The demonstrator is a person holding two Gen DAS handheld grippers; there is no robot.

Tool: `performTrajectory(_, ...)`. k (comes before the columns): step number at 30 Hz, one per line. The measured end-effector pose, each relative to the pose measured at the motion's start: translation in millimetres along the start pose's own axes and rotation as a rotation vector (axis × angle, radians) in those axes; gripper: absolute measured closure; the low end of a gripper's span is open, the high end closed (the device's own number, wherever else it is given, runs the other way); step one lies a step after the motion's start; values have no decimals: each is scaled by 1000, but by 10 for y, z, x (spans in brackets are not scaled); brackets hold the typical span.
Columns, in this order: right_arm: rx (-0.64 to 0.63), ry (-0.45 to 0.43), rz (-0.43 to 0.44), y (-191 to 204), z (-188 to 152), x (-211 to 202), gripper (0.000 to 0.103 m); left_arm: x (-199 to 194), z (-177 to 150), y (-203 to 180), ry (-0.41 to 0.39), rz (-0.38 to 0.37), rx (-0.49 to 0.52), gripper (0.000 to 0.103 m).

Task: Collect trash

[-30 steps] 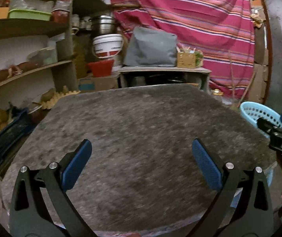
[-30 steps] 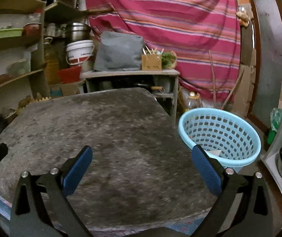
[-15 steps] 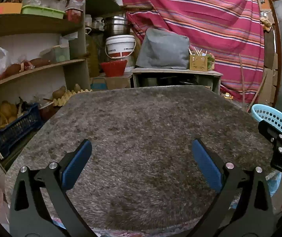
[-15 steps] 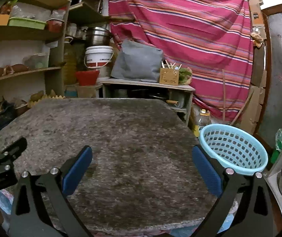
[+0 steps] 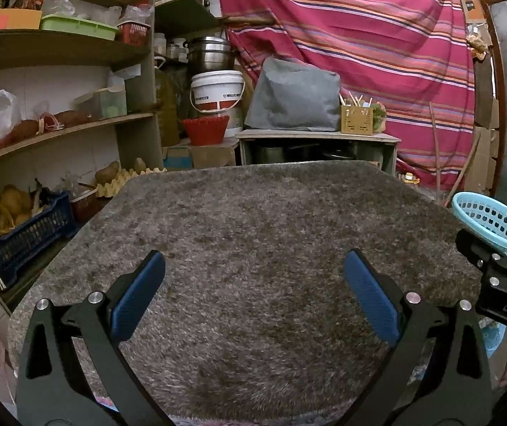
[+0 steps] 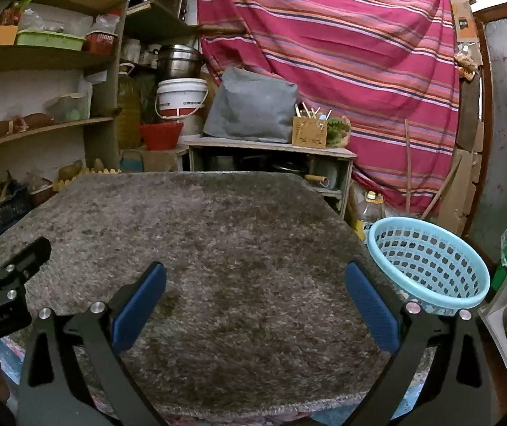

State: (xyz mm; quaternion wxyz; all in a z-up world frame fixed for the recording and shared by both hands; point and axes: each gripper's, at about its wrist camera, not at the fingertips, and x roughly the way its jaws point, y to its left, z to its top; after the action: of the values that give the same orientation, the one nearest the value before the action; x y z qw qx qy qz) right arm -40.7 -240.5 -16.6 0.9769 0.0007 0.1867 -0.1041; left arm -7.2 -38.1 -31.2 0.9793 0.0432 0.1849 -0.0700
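Holding both tools level over the near edge of the desk [image 5: 253,234], we see our left tool [image 5: 251,291] spread wide with nothing between its blue pads [image 5: 136,294]. Our right tool [image 6: 253,294] is likewise spread wide and holds nothing. A shaggy grey-brown rug [image 6: 218,248] covers the desk top. The light blue basket [image 6: 427,266] sits just off the desk's right edge, lower than the top, tilted slightly toward us; what lies inside it we cannot tell. In the left wrist view the basket [image 5: 488,220] peeks out behind the right tool's black frame. Beyond the desk hangs a striped red cloth [image 6: 342,53], and wooden shelves [image 5: 58,127] stand at the left.
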Motion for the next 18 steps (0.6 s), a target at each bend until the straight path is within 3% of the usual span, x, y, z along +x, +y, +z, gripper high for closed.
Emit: performTrajectory(18,-13,-25,-11,24,18,-48,4,-12,18,31,-5,7,4,5)
